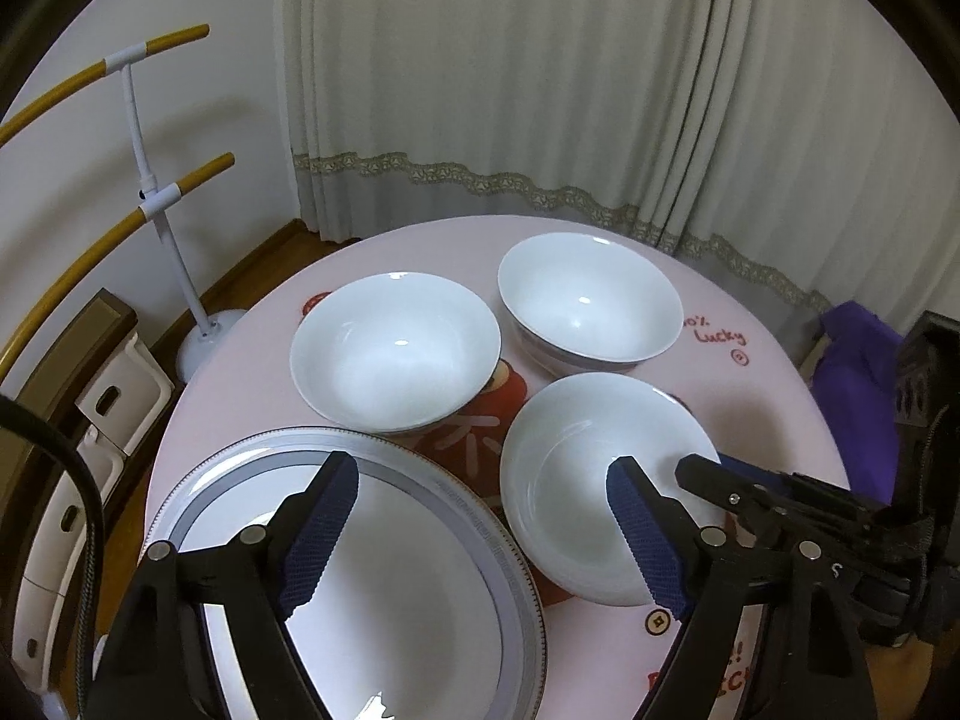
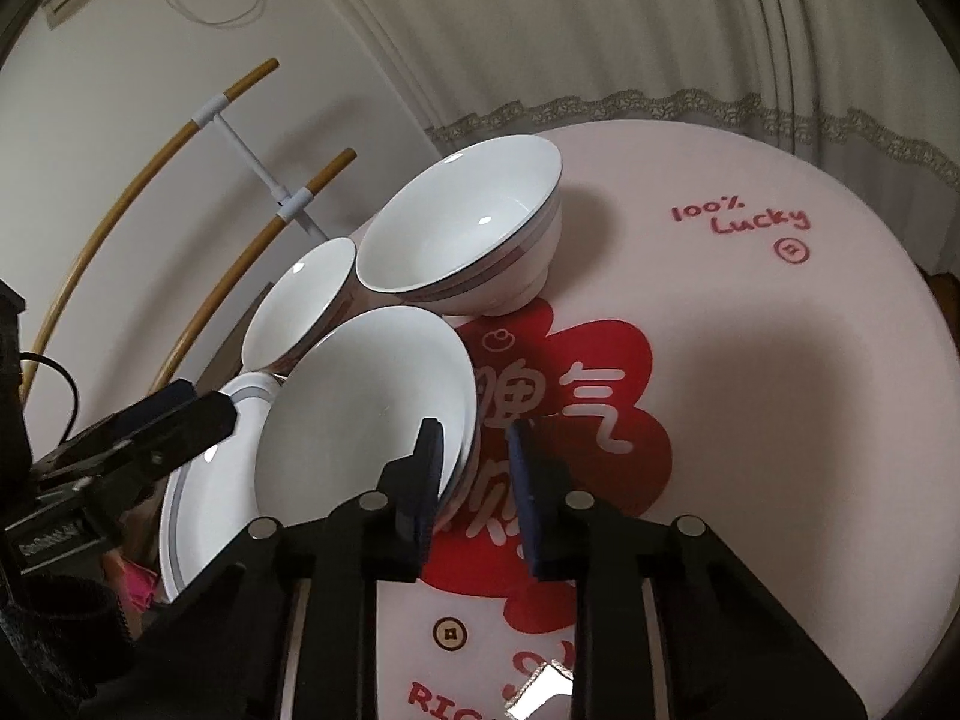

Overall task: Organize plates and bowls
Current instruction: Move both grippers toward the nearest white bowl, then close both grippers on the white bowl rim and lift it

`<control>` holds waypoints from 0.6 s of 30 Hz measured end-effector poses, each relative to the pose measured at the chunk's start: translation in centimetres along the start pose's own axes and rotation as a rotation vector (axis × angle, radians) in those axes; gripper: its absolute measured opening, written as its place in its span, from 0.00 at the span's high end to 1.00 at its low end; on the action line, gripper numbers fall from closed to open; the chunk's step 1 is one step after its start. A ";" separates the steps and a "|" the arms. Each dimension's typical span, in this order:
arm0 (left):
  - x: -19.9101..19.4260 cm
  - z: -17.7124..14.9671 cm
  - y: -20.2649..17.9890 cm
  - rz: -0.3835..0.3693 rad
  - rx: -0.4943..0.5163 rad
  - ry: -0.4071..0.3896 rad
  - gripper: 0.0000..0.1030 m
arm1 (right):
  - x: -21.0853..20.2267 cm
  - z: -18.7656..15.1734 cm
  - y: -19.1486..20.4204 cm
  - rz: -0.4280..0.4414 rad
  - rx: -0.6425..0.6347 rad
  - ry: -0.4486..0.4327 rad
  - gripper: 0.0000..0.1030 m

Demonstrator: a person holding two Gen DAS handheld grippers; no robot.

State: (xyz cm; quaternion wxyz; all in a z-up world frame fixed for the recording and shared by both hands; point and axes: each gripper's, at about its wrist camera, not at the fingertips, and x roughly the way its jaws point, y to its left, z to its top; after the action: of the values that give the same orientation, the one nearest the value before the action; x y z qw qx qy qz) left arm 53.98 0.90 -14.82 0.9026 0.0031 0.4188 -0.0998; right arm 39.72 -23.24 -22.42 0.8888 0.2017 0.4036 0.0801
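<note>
Right claw (image 2: 474, 474) is pinching the near rim of the shallow bowl (image 2: 366, 414), which is sitting mid-counter beside the plate (image 1: 372, 576). Left claw (image 1: 480, 540) is hanging released over that plate. I'm thinking: lift slowly and level, since that thin rim grip looks slippy, then nest it in a bowl.

Black tongs (image 1: 480, 531), ribbed navy pads (image 1: 321, 531), silver screws

Plate (image 1: 384, 588) cropped below; lettering (image 2: 444, 699) too
</note>
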 end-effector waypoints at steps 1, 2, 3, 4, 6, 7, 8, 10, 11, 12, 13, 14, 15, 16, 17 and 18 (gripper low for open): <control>0.5 0.2 -0.2 0.000 0.004 0.003 0.21 | -0.1 0.0 0.0 -0.001 -0.005 -0.003 0.87; 0.7 0.4 -0.4 0.001 0.009 0.004 0.21 | -0.1 -0.1 0.0 -0.001 -0.009 -0.003 0.89; 1.1 0.7 -0.6 0.000 0.018 0.002 0.21 | -0.1 -0.1 -0.1 0.000 -0.010 -0.002 0.90; 1.4 0.9 -0.9 -0.001 0.026 0.002 0.21 | -0.1 -0.2 -0.2 0.000 -0.008 -0.001 0.90; 2.0 1.2 -1.3 -0.005 0.035 0.008 0.25 | -0.2 -0.4 -0.3 0.007 -0.001 0.000 0.90; 2.3 1.3 -1.6 -0.011 0.039 0.014 0.30 | -0.2 -0.4 -0.4 0.009 0.000 0.000 0.90; 2.5 1.3 -1.7 -0.017 0.044 0.018 0.32 | -0.3 -0.5 -0.4 0.008 -0.001 -0.001 0.90; 2.8 1.4 -2.0 -0.015 0.053 0.019 0.34 | -0.3 -0.5 -0.4 0.010 0.004 -0.001 0.90; 3.0 1.6 -2.1 -0.018 0.055 0.018 0.39 | -0.4 -0.6 -0.5 0.011 0.008 0.000 0.90; 3.4 1.8 -2.1 -0.023 0.055 0.024 0.42 | -0.4 -0.7 -0.5 0.010 0.012 0.000 0.90; 3.4 1.7 -2.1 -0.024 0.053 0.030 0.48 | -0.4 -0.7 -0.6 0.009 0.015 0.001 0.90; 3.5 1.4 -2.2 -0.024 0.051 0.034 0.51 | -0.4 -0.8 -0.6 0.009 0.018 0.001 0.90; 3.8 1.6 -2.2 -0.023 0.054 0.038 0.51 | -0.4 -0.9 -0.7 0.009 0.024 0.003 0.90; 3.9 1.5 -2.1 -0.027 0.054 0.044 0.56 | -0.3 -0.8 -0.9 0.012 0.027 0.004 0.90; 4.1 1.5 -2.1 -0.033 0.053 0.049 0.62 | -0.3 -0.8 -1.0 0.015 0.030 0.004 0.90; 4.3 1.6 -2.3 -0.045 0.052 0.056 0.63 | -0.3 -0.9 -1.1 0.017 0.032 0.005 0.90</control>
State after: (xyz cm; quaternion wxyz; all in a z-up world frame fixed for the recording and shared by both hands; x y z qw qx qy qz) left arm 57.52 -2.23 -16.86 0.8877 0.0200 0.4409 -0.1308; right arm 38.83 -24.02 -23.21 0.8838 0.2192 0.4052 0.0816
